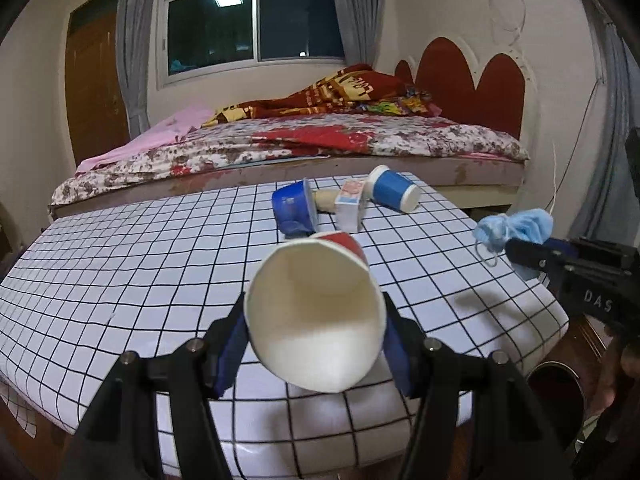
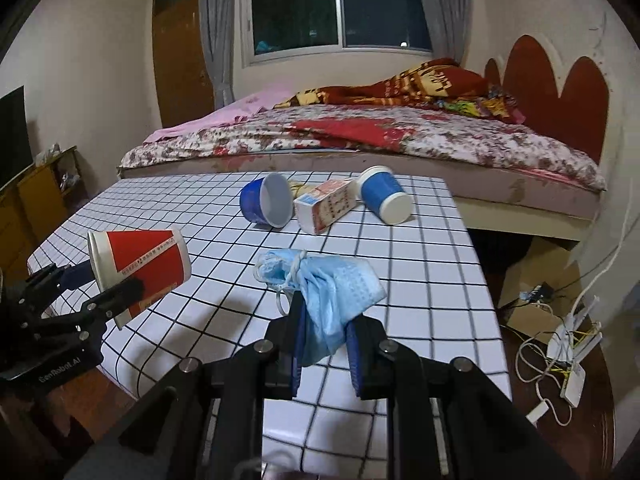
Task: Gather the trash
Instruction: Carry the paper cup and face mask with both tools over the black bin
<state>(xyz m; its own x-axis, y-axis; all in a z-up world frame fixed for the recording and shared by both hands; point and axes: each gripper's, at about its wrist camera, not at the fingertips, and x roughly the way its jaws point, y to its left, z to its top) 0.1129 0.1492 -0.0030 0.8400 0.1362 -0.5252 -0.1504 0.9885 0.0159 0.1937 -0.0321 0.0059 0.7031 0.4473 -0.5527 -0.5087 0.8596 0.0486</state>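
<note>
My left gripper (image 1: 316,320) is shut on a red and white paper cup (image 1: 316,312), held on its side above the checked table (image 1: 120,264); the cup also shows in the right wrist view (image 2: 140,264). My right gripper (image 2: 324,320) is shut on a crumpled blue face mask (image 2: 328,284), which also shows in the left wrist view (image 1: 516,228). At the table's far side lie a blue bowl (image 2: 266,200), a small carton (image 2: 326,206) and a blue paper cup (image 2: 384,194).
A bed (image 2: 360,136) stands right behind the table. A dark round bin (image 1: 556,396) sits on the floor by the table's right front corner. Cables and a cardboard box (image 2: 540,312) lie on the floor to the right. A wooden cabinet (image 2: 36,196) stands at the left.
</note>
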